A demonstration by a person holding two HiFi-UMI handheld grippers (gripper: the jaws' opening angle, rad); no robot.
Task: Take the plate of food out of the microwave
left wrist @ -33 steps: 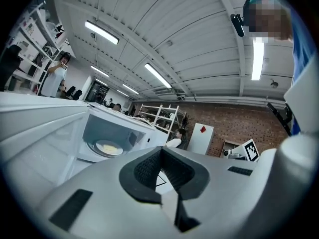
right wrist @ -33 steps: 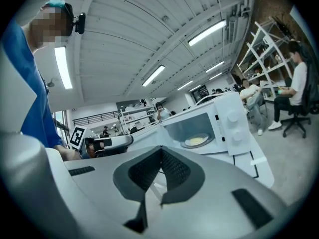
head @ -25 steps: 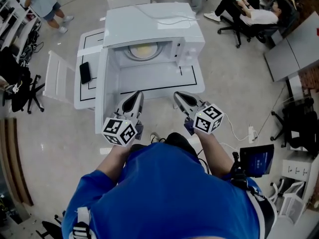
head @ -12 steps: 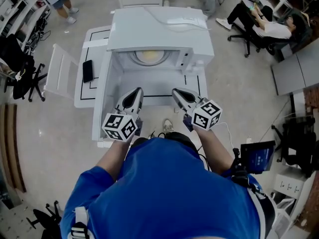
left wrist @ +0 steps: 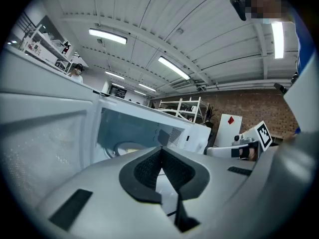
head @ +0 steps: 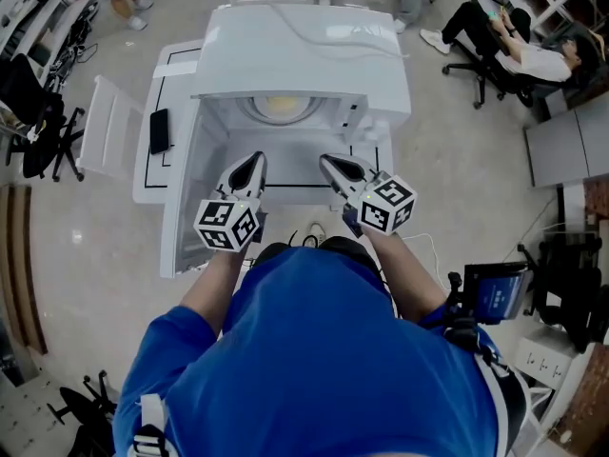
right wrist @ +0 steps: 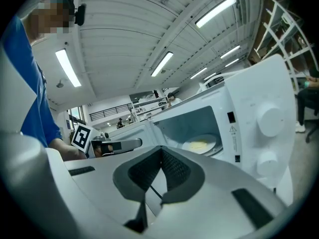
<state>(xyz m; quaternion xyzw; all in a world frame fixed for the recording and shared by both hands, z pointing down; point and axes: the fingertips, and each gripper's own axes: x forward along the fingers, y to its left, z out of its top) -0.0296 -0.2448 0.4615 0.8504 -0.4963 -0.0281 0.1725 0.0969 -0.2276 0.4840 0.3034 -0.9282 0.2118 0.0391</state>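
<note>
Approach is the step in hand: the microwave [head: 304, 50] stands on the white worktop [head: 147, 171] with its door [head: 181, 198] swung wide open to the left, and both tongs hang just in front of the opening, not yet inside it. The left tongs [head: 250, 163] are clenched, pads pressed together with nothing between them. The right tongs [head: 329, 163] are clenched and empty as well. They sit side by side, a little apart, both aimed at the cavity.

The plate [head: 249, 114] sits flat on the floor of the cavity, towards the far wall, untouched. It carries a pale yellow portion of food [head: 278, 106], which the right gripper view shows as a low, flat heap near the plate's middle [right wrist: 199, 146]. Nothing else can be made out inside the microwave.

The next move, as a judgement, calls for at least 1 pair of tongs to release, then reach in low over the sill and take the near rim. A second grip on the opposite side would likely keep the plate level, so the food does not slide on the way out. The door frame on the left and the control panel on the right leave a limited gap for 2 tools.

A dark phone [head: 159, 130] lies on the worktop left of the microwave, well clear of the path.
</note>
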